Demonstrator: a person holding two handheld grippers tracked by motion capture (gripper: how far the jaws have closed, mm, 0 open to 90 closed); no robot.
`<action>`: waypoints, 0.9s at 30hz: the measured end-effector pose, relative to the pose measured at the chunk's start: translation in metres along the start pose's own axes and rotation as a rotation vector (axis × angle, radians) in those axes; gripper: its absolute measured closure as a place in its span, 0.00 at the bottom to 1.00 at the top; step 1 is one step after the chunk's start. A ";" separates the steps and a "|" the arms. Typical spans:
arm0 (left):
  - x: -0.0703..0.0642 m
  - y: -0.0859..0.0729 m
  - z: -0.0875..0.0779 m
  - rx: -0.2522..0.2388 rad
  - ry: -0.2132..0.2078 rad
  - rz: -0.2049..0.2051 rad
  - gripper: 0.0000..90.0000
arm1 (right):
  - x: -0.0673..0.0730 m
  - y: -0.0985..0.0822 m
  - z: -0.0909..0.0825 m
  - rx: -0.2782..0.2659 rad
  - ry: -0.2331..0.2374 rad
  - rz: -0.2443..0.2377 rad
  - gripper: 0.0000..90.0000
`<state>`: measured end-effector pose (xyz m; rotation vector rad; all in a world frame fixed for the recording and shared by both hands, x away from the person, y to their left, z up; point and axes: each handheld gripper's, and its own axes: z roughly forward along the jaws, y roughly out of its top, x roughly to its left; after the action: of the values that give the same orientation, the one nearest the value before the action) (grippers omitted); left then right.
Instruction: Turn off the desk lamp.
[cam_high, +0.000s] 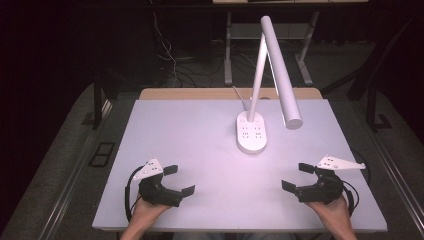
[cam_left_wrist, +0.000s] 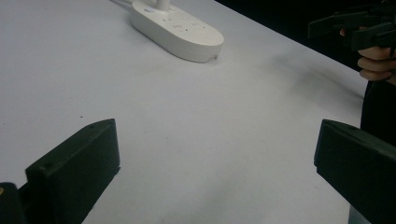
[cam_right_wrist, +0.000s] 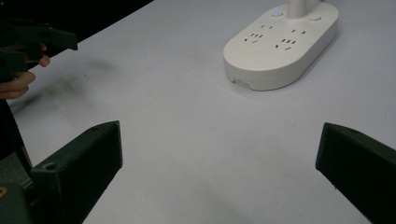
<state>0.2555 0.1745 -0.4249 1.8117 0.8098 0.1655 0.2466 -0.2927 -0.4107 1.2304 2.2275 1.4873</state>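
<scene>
- Lamp (cam_high: 272, 75) position: the white desk lamp stands at the far centre of the table (cam_high: 200, 150), its oval base (cam_high: 251, 132) flat on the surface, its stem rising from the far end of the base and its light bar slanting forward and to the right above the table.
- Base axis: the long axis of the base runs roughly from the far edge toward the person, with a slight slant; socket holes cover its top face.
- Left gripper (cam_high: 179, 180): held low near the front left of the table, jaws spread wide with nothing between them. In the left gripper view the base (cam_left_wrist: 177, 30) lies ahead and to the upper left, well apart.
- Right gripper (cam_high: 296, 176): held low near the front right, jaws likewise wide apart and empty. In the right gripper view the base (cam_right_wrist: 282, 42) lies ahead and to the upper right.
- Governing relation: the base sits between the two grippers and beyond both, somewhat right of centre. Judged from the high view, the right gripper is the nearer one, with the light bar's tip hanging above its route.
</scene>
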 end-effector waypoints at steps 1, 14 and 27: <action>0.000 0.000 0.000 0.000 0.001 0.001 0.00 | 0.000 0.000 0.000 0.003 -0.001 -0.003 0.01; 0.001 0.000 0.001 0.005 0.013 0.009 0.00 | -0.001 0.001 -0.001 0.011 0.003 0.026 0.01; 0.003 0.000 0.000 0.001 0.027 0.007 0.00 | 0.010 0.010 -0.004 0.048 0.022 0.000 0.01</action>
<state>0.2578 0.1766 -0.4253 1.8170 0.8231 0.1943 0.2433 -0.2868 -0.3983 1.2335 2.2894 1.4623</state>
